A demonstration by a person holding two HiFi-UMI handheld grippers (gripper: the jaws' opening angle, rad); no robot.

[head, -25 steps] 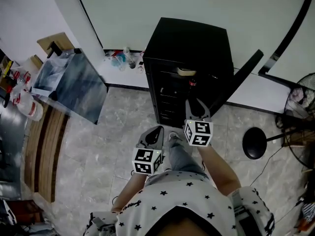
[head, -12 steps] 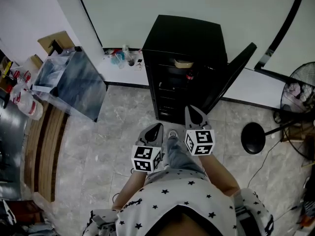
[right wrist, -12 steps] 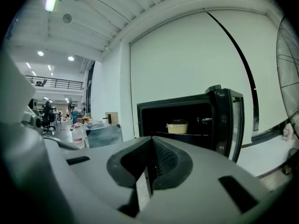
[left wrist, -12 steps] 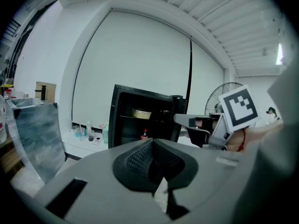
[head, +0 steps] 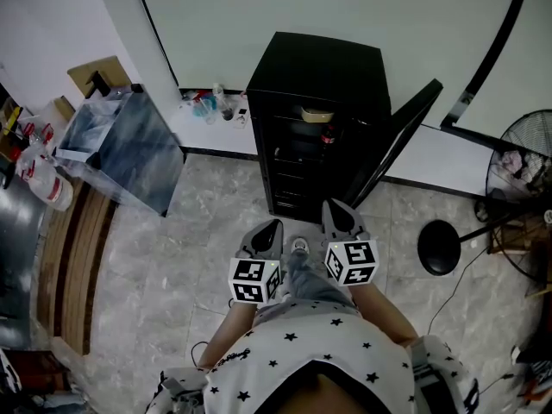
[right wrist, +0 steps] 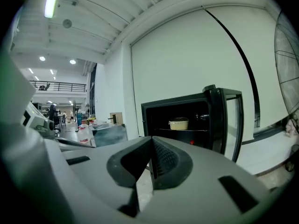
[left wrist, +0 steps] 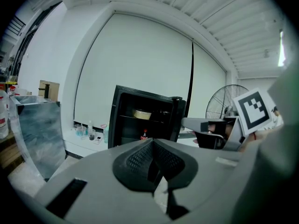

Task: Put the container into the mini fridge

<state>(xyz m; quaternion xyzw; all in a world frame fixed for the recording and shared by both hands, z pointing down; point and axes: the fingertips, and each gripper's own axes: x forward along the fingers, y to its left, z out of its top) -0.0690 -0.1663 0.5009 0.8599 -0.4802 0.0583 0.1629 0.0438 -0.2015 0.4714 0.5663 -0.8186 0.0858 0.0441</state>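
The black mini fridge (head: 319,67) stands against the wall with its door (head: 398,136) swung open to the right. A pale round container (head: 315,110) sits on the upper shelf inside, also seen as the container (left wrist: 142,114) in the left gripper view and the container (right wrist: 179,123) in the right gripper view. Both grippers hang over the floor in front of the fridge, well short of it. My left gripper (head: 272,227) is shut and empty, its pads (left wrist: 140,158) meeting. My right gripper (head: 332,207) is also shut, with nothing between its pads (right wrist: 161,158).
A red-capped bottle (head: 327,133) stands on a lower fridge shelf. A clear plastic bin (head: 121,145) and white jugs (head: 43,184) are at the left, small bottles (head: 211,103) by the wall. A round black base (head: 438,247) and a fan (head: 517,171) stand at the right.
My right gripper has pulled back from the fridge opening and its jaws have closed on nothing. The left gripper has also drawn back a little. The container stays on the shelf.
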